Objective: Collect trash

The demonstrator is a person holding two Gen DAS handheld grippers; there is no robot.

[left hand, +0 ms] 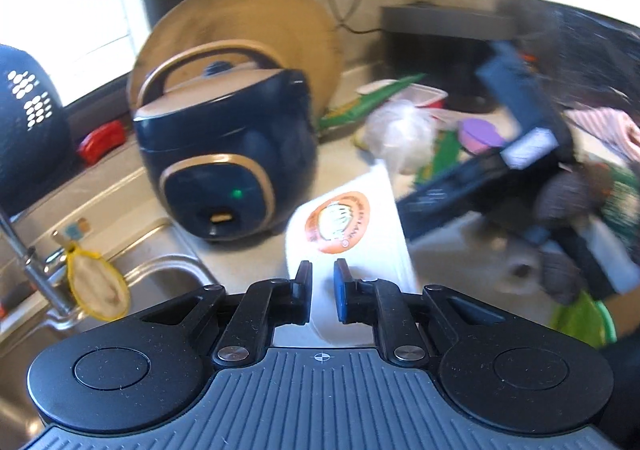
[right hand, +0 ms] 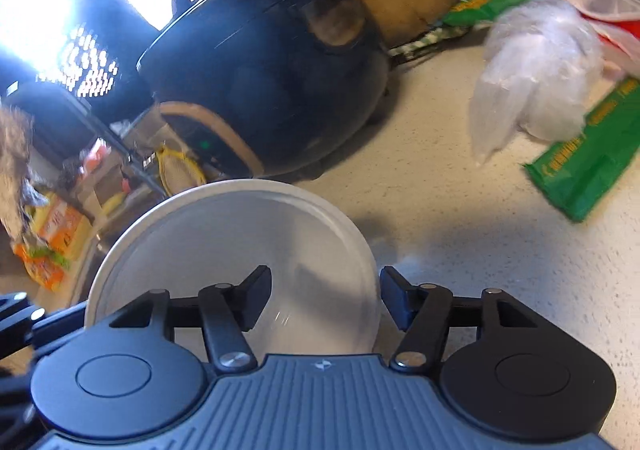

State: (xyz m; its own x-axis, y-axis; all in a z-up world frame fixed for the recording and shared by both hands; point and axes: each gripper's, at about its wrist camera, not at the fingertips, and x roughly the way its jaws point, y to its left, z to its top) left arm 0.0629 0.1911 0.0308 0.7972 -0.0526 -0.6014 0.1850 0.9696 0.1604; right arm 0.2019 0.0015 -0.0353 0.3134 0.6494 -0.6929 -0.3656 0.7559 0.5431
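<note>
Left wrist view: the left gripper (left hand: 322, 282) clamps a white plastic lid with an orange round label (left hand: 344, 226). The right gripper (right hand: 326, 290) grasps a translucent round plastic container (right hand: 224, 242).

We are in a home kitchen. We see a dark blue rice cooker (left hand: 226, 154) with a green light on the pale counter (right hand: 460, 218). A steel sink (left hand: 132, 274) with a tap (left hand: 28, 254) sits by the counter's left edge. A round wooden board (left hand: 256, 26) leans on the wall, and food packets (right hand: 584, 166) lie about.
</note>
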